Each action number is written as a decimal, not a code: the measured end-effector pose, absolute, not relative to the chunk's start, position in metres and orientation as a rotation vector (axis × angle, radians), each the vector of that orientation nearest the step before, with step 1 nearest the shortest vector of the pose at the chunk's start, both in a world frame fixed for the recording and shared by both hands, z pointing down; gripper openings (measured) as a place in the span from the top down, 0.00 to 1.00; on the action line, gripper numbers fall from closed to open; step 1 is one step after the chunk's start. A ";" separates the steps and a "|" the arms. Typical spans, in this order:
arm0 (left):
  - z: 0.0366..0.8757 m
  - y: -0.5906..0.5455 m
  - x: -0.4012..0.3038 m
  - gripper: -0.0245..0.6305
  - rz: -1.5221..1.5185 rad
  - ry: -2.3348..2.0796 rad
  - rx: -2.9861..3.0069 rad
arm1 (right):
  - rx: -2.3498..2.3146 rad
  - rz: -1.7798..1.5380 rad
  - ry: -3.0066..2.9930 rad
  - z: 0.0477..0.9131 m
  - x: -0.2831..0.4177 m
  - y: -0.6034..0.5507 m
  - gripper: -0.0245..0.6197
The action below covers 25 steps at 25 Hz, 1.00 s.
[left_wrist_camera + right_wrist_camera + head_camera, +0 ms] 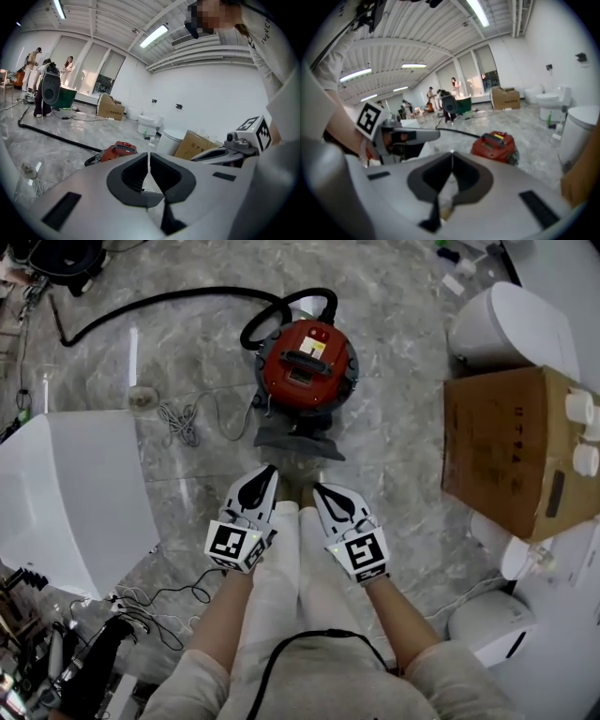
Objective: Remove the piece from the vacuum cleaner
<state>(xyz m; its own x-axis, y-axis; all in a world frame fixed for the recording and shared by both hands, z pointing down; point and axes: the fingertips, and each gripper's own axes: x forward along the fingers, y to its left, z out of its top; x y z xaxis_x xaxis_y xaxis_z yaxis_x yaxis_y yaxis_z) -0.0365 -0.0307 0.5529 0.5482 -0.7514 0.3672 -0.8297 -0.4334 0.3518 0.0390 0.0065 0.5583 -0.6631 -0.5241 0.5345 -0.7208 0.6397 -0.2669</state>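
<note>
We are holding the left tongs (266, 472) and right tongs (320, 489) clenched, empty (nothing near enough yet), aiming at the grey piece (298, 436) on the red vacuum cleaner (307, 360).

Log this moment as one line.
left tool: shut, empty | right tool: shut, empty | red vacuum cleaner: ahead, untouched

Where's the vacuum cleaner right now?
Head view, upper centre: the red vacuum cleaner sits on the floor, ahead of the left gripper and right gripper, cardboard box to its right.
</note>
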 end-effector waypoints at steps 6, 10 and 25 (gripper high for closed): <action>0.615 -0.050 -0.049 0.93 0.314 -1.250 2.341 | 0.955 0.653 -2.418 0.617 0.034 -0.013 0.94; 0.648 -0.062 -0.051 0.93 0.382 -1.201 2.407 | 0.910 0.648 -2.406 0.647 0.035 -0.023 0.94; 0.762 -0.052 -0.016 0.51 1.102 -0.685 2.659 | 0.668 0.480 -2.168 0.746 0.055 -0.033 0.87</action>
<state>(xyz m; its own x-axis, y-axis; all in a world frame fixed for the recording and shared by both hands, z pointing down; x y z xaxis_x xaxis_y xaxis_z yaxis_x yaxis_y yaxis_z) -0.0162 -0.0523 0.7618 0.6186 -0.3449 0.7060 -0.4806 -0.8769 -0.0073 0.0553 -0.0329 0.7458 -0.5404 -0.3010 0.7857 -0.6046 0.7883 -0.1139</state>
